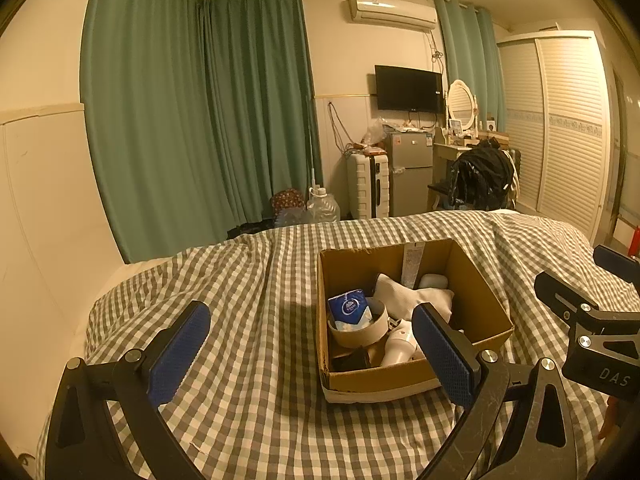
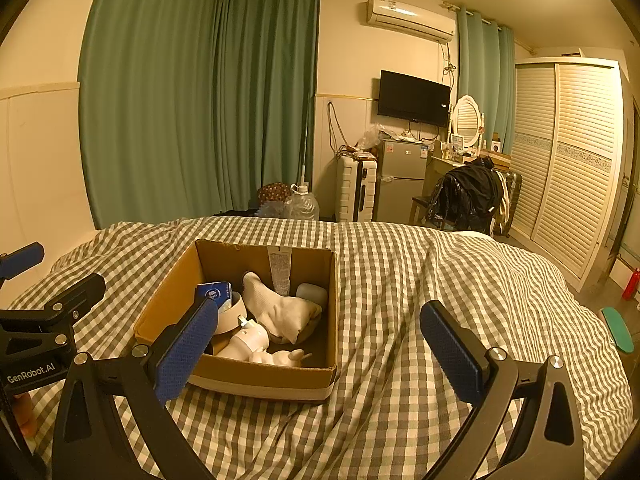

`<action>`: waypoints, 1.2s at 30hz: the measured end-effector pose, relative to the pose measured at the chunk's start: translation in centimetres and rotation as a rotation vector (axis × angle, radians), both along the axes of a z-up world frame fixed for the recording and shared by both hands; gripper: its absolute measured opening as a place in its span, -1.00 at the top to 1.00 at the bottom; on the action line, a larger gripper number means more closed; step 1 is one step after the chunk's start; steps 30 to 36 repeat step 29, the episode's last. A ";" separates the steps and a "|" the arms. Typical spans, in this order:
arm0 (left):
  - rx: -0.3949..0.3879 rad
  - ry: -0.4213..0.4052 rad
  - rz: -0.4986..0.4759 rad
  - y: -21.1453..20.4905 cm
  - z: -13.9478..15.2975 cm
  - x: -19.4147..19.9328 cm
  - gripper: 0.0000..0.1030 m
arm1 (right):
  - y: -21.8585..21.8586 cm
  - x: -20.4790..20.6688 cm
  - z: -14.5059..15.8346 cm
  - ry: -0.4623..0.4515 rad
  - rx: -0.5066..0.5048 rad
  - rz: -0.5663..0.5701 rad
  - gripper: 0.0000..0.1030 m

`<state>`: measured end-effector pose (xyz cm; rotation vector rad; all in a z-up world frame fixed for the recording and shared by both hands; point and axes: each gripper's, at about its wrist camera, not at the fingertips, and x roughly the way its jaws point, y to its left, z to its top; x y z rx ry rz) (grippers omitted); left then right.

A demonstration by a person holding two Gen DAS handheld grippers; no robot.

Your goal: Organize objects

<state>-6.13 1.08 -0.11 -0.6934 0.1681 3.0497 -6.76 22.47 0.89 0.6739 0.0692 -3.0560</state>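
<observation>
Centrally placed on rumpled green-and-white checked bedding (image 2: 400, 280): open rectangular cardboard box (image 2: 168, 300), long axis running away toward the upper frame. Inside, soft white sock (image 2: 280, 312), blue tissue pack (image 1: 348, 306) tilted within a cardboard tape ring (image 1: 360, 330), smooth white plastic bottle (image 2: 248, 342), tube (image 2: 280, 272) leaning upright on the far wall. Left gripper (image 1: 312, 352) fingers spread wide, empty. Right gripper (image 2: 320, 352) likewise apart, holding nothing, lower frame.

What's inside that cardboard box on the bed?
The cardboard box holds a blue tissue pack, a tape roll, white socks, a tube, a pale case and a white bottle. Anything beneath them is covered.
</observation>
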 end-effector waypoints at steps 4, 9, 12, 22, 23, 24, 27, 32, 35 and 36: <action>-0.001 -0.001 0.000 0.0 0.0 0.0 -1.00 | -0.1 0.0 -0.1 -0.002 0.002 0.001 -0.97; -0.002 -0.002 0.001 -0.1 0.0 0.0 -1.00 | 0.0 0.1 -0.2 -0.006 0.003 0.002 -0.97; -0.001 -0.002 0.000 -0.1 0.0 0.0 -1.00 | 0.0 0.1 -0.2 -0.007 0.004 0.002 -0.97; -0.001 -0.013 0.013 -0.4 -0.4 -0.2 -1.00 | -0.1 0.0 -0.2 -0.009 0.005 0.002 -0.97; -0.001 -0.014 0.015 -0.5 -0.4 -0.2 -1.00 | -0.1 0.0 -0.2 -0.009 0.005 0.002 -0.97; -0.002 -0.014 0.014 -0.5 -0.5 -0.2 -1.00 | -0.1 0.0 -0.2 -0.009 0.005 0.002 -0.97; -0.001 -0.005 0.020 -0.7 -0.4 -0.2 -1.00 | -0.1 0.1 -0.3 -0.011 0.006 0.002 -0.97; -0.003 -0.003 0.010 -0.6 -0.4 -0.2 -1.00 | -0.1 0.1 -0.3 -0.012 0.006 0.003 -0.97; -0.003 -0.003 0.010 -0.6 -0.4 -0.2 -1.00 | -0.1 0.1 -0.3 -0.012 0.006 0.003 -0.97; -0.003 -0.003 0.010 -0.6 -0.4 -0.2 -1.00 | -0.1 0.1 -0.3 -0.012 0.006 0.003 -0.97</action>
